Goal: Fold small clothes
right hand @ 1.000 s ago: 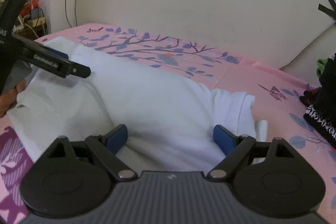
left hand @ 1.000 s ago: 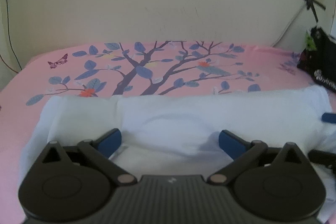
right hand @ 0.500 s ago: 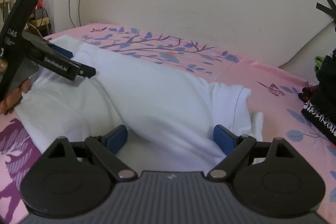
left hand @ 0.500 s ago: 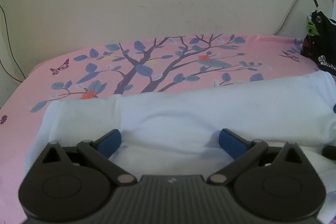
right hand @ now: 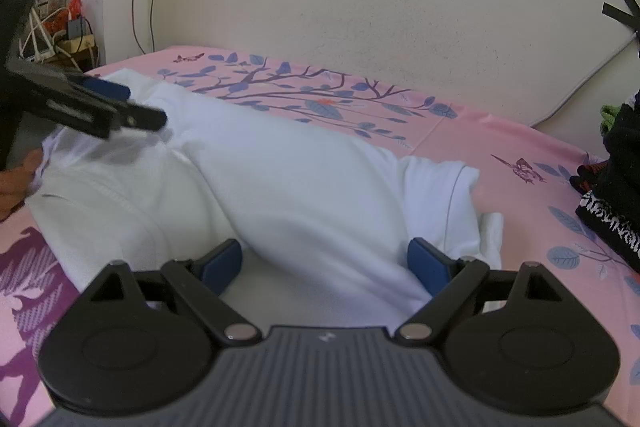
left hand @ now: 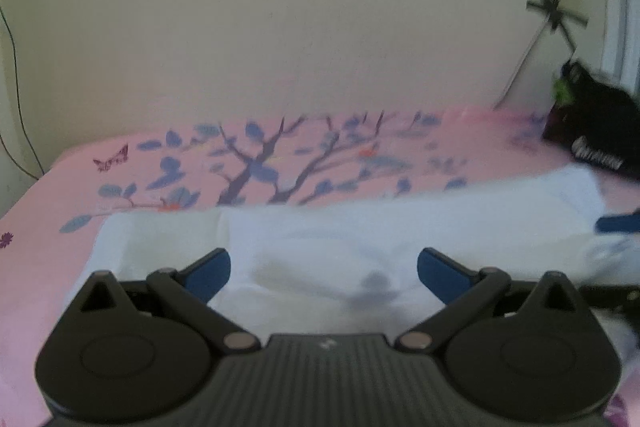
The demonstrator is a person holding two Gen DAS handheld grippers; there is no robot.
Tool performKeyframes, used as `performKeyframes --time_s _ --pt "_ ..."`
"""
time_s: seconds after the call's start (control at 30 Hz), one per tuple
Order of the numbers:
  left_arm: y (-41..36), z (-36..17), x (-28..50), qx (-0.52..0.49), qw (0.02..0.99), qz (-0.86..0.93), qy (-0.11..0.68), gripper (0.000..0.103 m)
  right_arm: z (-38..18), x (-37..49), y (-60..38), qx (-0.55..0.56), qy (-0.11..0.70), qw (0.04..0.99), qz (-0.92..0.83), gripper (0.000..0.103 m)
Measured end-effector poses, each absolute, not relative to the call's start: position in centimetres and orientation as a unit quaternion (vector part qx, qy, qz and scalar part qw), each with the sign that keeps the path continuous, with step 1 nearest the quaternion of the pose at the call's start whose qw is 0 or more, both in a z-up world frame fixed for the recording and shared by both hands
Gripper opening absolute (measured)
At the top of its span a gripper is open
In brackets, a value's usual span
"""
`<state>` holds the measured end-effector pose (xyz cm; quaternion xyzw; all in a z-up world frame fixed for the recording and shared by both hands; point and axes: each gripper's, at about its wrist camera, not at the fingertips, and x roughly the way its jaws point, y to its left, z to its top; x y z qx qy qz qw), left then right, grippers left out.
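A white garment [right hand: 304, 187] lies in a long rumpled band across the pink floral bedsheet [right hand: 500, 151]. My right gripper [right hand: 326, 263] is open over its near edge, and a raised fold of cloth sits between the blue pads [right hand: 430, 265]. My left gripper [right hand: 132, 117] reaches in from the left over the garment's far end. In the blurred left wrist view the left gripper [left hand: 324, 271] is open above the white garment [left hand: 360, 235]. A blue finger of the right gripper shows at that view's right edge.
A pile of dark clothes [right hand: 616, 187] sits at the bed's right end, also seen as dark clothes [left hand: 592, 131]. Cables and small items [right hand: 60, 35] crowd the corner past the bed's left end. A hand [right hand: 12, 183] shows at the left edge. A wall backs the bed.
The left gripper has risen slightly over the garment's left end, and its view is now motion-blurred. The right gripper has edged a little closer to the cloth. Both stay open.
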<state>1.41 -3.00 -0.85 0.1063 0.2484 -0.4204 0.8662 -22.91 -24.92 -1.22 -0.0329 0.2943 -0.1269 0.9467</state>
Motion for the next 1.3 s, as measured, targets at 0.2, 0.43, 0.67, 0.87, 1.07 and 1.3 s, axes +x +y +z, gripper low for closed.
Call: performKeyframes --time_s 0.2,0.43,0.67,0.87,1.07,1.3 --pt "-2.3 -1.0 3.4 0.063 0.862 -0.412 0.287 0.103 -1.2 -22.9 -24.9 -0.033 0.294 0.947 -0.127 0.083" --pt "-3.3 -1.9 4.4 0.078 0.86 -0.382 0.328 0.103 -1.2 -23.0 -24.8 -0.033 0.294 0.947 -0.127 0.083" --pt "-3.6 -2.1 4.1 0.087 0.862 -0.378 0.326 0.103 -1.2 -23.0 -24.8 -0.033 0.294 0.947 -0.127 0.083" --pt "-3.6 -2.1 4.1 0.091 0.862 -0.378 0.326 0.103 -1.2 -22.9 -24.8 -0.033 0.294 0.947 -0.128 0.083" --pt "-3.5 -2.0 4.1 0.089 0.862 -0.379 0.325 0.103 -1.2 -22.9 -24.8 -0.033 0.294 0.947 -0.128 0.083" --pt "-3.5 -2.0 4.1 0.088 0.862 -0.379 0.325 0.103 -1.2 -22.9 -24.8 -0.033 0.294 0.947 -0.128 0.083"
